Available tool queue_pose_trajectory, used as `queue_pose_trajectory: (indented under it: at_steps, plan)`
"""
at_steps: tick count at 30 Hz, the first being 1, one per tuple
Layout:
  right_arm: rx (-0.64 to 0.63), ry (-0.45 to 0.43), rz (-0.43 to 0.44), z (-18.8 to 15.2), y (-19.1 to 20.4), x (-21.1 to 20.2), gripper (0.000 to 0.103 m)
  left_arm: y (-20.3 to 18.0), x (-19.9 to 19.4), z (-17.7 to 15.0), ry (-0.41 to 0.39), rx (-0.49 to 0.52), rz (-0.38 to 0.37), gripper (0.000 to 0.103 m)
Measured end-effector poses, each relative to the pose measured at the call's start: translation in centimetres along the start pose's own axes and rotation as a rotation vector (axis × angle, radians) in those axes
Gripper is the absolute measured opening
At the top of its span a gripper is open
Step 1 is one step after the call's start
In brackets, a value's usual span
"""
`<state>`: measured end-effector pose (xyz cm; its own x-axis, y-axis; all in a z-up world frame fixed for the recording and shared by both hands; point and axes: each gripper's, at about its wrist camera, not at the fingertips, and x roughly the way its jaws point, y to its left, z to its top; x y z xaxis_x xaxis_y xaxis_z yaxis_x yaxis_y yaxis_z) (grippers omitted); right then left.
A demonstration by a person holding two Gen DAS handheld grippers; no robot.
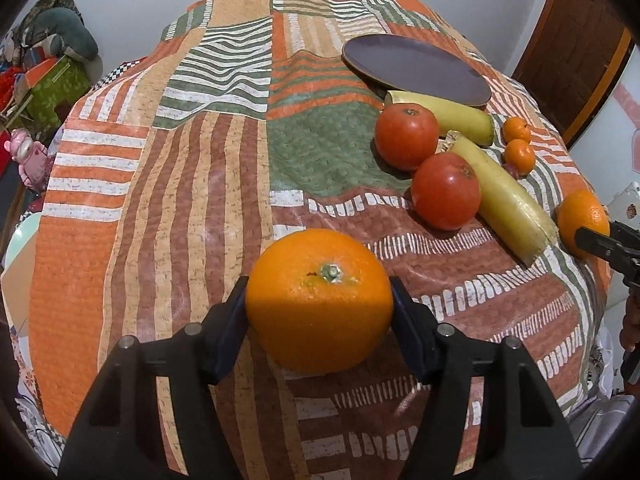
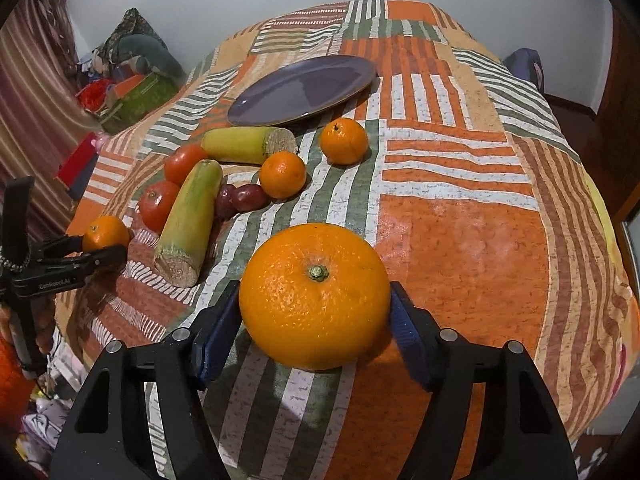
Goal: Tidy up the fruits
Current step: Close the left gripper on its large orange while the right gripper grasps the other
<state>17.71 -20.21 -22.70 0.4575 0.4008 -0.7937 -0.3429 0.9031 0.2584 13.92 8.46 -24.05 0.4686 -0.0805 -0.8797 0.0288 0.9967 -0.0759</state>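
Note:
A large orange rests on the patchwork tablecloth, and my left gripper is shut on it, its blue pads against both sides. A second large orange sits on the cloth with my right gripper shut on it the same way. Between the two lie two red tomatoes, two yellow-green cut stalks, two small mandarins and dark purple fruits. Each gripper shows at the edge of the other's view, the right gripper and the left gripper.
A dark purple plate lies bare behind the fruit pile. The cloth-covered table drops off at its rounded edges. Boxes and bags are piled on the floor at the left. A wooden door stands at the right.

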Motion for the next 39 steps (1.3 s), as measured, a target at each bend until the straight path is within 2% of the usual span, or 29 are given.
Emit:
queue_pose_trajectory:
  at_steps: [7,15,20,30,39]
  plan:
    - [-0.007,-0.044,-0.010,0.6,0.2,-0.9,0.067,-0.1,-0.8,0.3,-0.017,-0.009,-0.004,0.065]
    - [-0.051,-0.118,-0.030,2.8,0.5,-2.4,0.066,-0.5,-3.1,2.6,-0.101,-0.002,0.001,0.065]
    - [-0.063,-0.167,-0.052,4.8,0.3,-2.9,0.067,-1.4,-4.7,4.7,-0.168,0.023,0.008,0.065]
    - [-0.096,-0.262,-0.082,9.0,0.1,-3.8,0.067,-3.2,-6.5,10.2,-0.283,0.047,-0.038,0.065]
    - [-0.122,-0.312,-0.083,12.1,0.4,-2.7,0.067,-4.2,-5.8,14.9,-0.326,0.073,-0.039,0.065]
